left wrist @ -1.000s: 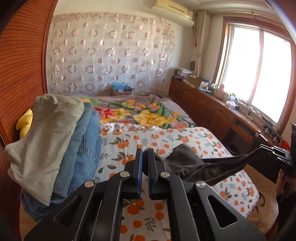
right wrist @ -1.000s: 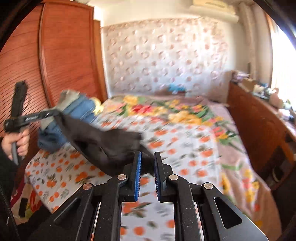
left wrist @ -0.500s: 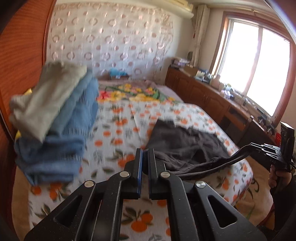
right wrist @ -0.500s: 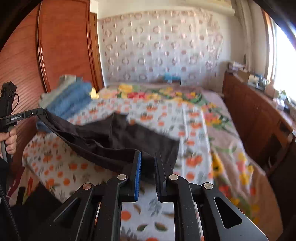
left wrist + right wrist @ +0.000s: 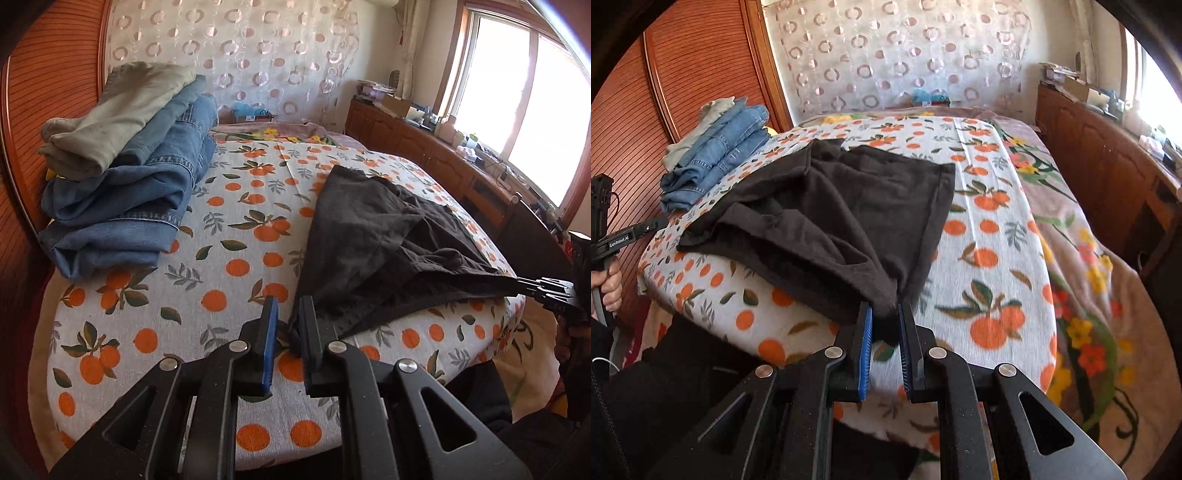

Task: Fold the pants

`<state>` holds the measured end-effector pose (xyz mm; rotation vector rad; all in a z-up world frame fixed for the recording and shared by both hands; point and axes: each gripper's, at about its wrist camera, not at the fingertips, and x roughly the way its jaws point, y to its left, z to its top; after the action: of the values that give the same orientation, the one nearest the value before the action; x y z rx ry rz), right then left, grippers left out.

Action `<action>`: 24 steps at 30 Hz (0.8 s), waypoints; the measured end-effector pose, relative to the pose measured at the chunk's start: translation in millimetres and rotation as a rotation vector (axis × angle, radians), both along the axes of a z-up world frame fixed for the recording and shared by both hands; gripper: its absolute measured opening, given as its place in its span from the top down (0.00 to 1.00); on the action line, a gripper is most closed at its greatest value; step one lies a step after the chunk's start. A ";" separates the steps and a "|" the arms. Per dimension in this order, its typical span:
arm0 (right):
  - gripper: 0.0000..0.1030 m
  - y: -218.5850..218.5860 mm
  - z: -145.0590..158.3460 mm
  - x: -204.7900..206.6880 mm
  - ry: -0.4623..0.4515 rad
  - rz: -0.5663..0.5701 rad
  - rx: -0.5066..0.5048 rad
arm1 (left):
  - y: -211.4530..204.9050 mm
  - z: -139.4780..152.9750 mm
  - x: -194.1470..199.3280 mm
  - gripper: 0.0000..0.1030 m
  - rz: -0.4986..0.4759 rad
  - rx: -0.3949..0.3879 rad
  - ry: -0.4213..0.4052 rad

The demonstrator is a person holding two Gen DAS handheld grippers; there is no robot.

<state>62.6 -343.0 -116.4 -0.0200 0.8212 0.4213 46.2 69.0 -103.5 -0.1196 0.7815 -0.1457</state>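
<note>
Dark grey pants [image 5: 373, 240] lie spread on the bed's orange-print sheet [image 5: 229, 229]; they also show in the right wrist view [image 5: 842, 206]. My left gripper [image 5: 287, 317] is at their near left corner with the jaws slightly parted and the cloth against the right pad. My right gripper [image 5: 884, 317] has its jaws a little apart, with the near right corner of the pants between the pads. In the left wrist view the right gripper [image 5: 546, 291] holds the far corner at the bed's edge.
A stack of folded jeans and a khaki garment [image 5: 122, 158] sits at the bed's left by the wooden headboard [image 5: 40, 92]. A floral blanket [image 5: 1082, 258] covers the bed's right side. Wooden cabinets [image 5: 424, 147] run under the window.
Both grippers have come down toward the bed. The pants, held stretched in the air before, now lie spread on the sheet. The left jaws have parted slightly.
</note>
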 end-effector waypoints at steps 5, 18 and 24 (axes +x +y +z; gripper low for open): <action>0.83 -1.2 11.5 -6.7 -0.025 -0.005 -0.004 | -11.2 -0.2 -4.1 0.71 -0.057 0.011 0.009; 0.66 21.4 6.1 -3.3 -0.072 0.016 0.020 | -24.1 -13.2 -3.8 0.57 -0.099 0.082 0.033; 0.62 26.7 -6.2 0.8 -0.027 0.023 -0.009 | -25.1 -27.3 1.9 0.57 -0.095 0.147 0.079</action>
<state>63.4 -316.3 -122.6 -0.0431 0.7969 0.4385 48.1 43.8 -130.8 0.0513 0.8748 -0.1735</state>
